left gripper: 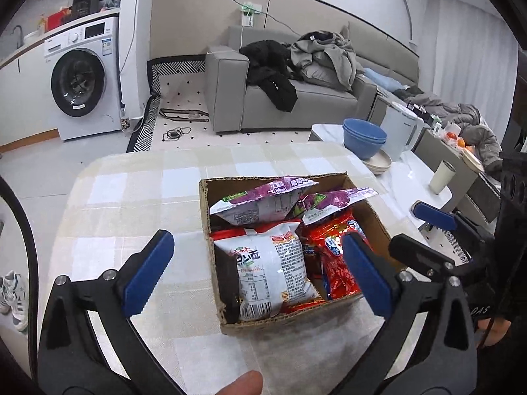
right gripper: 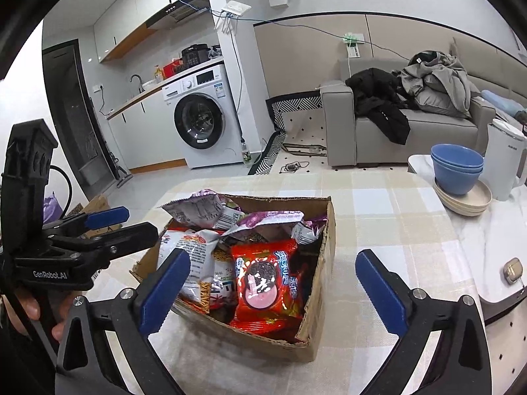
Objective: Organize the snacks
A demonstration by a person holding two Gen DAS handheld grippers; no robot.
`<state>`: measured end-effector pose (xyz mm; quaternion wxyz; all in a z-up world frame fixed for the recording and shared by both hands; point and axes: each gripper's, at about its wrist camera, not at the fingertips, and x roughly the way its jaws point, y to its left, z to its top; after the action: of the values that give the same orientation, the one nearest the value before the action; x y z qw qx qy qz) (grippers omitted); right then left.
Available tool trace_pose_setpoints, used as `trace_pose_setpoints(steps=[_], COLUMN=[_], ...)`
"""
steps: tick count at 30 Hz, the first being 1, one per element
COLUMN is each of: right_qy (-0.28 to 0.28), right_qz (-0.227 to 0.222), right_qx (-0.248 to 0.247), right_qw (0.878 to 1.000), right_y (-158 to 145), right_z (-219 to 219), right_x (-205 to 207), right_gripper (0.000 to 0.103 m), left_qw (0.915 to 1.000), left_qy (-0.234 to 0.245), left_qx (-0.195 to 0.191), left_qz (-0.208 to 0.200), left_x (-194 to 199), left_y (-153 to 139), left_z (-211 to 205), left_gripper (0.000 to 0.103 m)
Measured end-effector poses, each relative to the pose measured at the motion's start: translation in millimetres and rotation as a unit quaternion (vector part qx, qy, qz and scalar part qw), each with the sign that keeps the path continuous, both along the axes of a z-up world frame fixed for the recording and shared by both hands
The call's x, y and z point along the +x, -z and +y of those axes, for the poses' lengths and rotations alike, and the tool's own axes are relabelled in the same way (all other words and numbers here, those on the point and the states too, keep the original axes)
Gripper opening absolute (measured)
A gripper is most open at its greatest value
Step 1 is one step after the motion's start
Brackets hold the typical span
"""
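Blue pads frame each view; the left gripper (left gripper: pixel 258 275) stands wide apart and empty, its pads either side of the near end of the box (left gripper: pixel 210 296) without touching it; a fingertip (left gripper: pixel 242 383) shows at the bottom edge of that view. Likewise the right gripper (right gripper: pixel 273 291) is spread wide and grasps nothing, hanging over the near rim of the box (right gripper: pixel 316 316), which sits just ahead of and below its pads.

Cardboard, open-topped and ragged along its cut edges, the box rests on a checked cloth (left gripper: pixel 131 197) covering the table; it is filled with snack packs. From the left view, a white pack (left gripper: pixel 270 266) with dark print lies at the near left; a red pack (left gripper: pixel 332 260) lies beside it to the right, partly behind the gripper's right pad; two purple-topped packs (left gripper: pixel 263 202) lean against the far wall. From the right view, a red biscuit pack (right gripper: pixel 263 276) with a round dark biscuit pictured lies uppermost near the front; crinkled white and purple packs are heaped behind and to its left.

Beyond the cloth's right edge, blue bowls (right gripper: pixel 456 169) are stacked on pale plates (right gripper: pixel 467 202), with a white kettle (right gripper: pixel 504 161) just behind them.
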<state>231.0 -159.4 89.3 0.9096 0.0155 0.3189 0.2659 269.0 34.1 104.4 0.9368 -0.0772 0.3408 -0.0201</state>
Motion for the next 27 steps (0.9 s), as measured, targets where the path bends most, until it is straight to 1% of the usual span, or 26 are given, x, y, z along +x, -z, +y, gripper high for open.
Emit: trace_pose_setpoints(steps=[7,17,22,27], right_qy=[-0.01,-0.026,-0.029,-0.038], right_qz=[-0.016,-0.039,-0.052,-0.066], right_qx=[0.003,0.013,0.02,0.029], right_qw=[1.0,0.999,0.998,0.997], right_y=[-8.5,-11.4,-6.1,2.5], right_z=[0.4,-5.8,-12.0,-18.5], right_x=[-12.8,-42.4,-57.0,-74.6], right_gripper=[0.102,0.103,0.103,0.103], left_qw=[0.9997,0.999,0.9985,0.9988], left_qy=[-0.01,-0.02,-0.026,-0.02], left_qx=[0.009,0.012,0.016,0.018], left_qz=[-0.019,-0.039,-0.045,-0.04], left_x=[-32.5,-75.9,-92.1,-105.1], left_y=[-11.4,-14.5,-8.4,3.4], left_z=[2.2,2.3,-0.5,-6.9], left_gripper=[0.102,0.102,0.102,0.102])
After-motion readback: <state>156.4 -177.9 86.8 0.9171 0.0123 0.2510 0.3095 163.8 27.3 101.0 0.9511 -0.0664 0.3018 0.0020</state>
